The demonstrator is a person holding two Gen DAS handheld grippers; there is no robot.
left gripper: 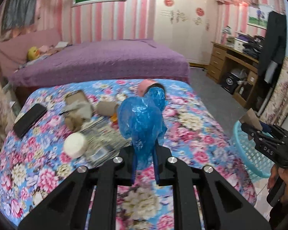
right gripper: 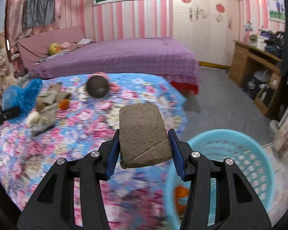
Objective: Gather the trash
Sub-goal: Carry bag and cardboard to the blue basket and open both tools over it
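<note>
My left gripper (left gripper: 145, 164) is shut on a crumpled blue plastic bag (left gripper: 142, 118), held up over the floral table cover (left gripper: 192, 134). My right gripper (right gripper: 144, 149) is shut on a flat brown cardboard piece (right gripper: 143, 136), beside the rim of a light blue plastic basket (right gripper: 240, 153). That basket (left gripper: 247, 157) stands on the floor right of the table, with something orange (right gripper: 181, 193) inside. The right gripper (left gripper: 259, 130) with its cardboard shows over the basket in the left wrist view. The blue bag (right gripper: 23, 95) shows at far left in the right wrist view.
On the table lie torn cardboard scraps (left gripper: 76, 109), a white round lid (left gripper: 74, 144), a black phone (left gripper: 29, 119), an orange scrap (right gripper: 64, 103) and a dark round object (right gripper: 97, 87). A purple bed (left gripper: 105, 61) stands behind, a wooden desk (left gripper: 232, 61) at right.
</note>
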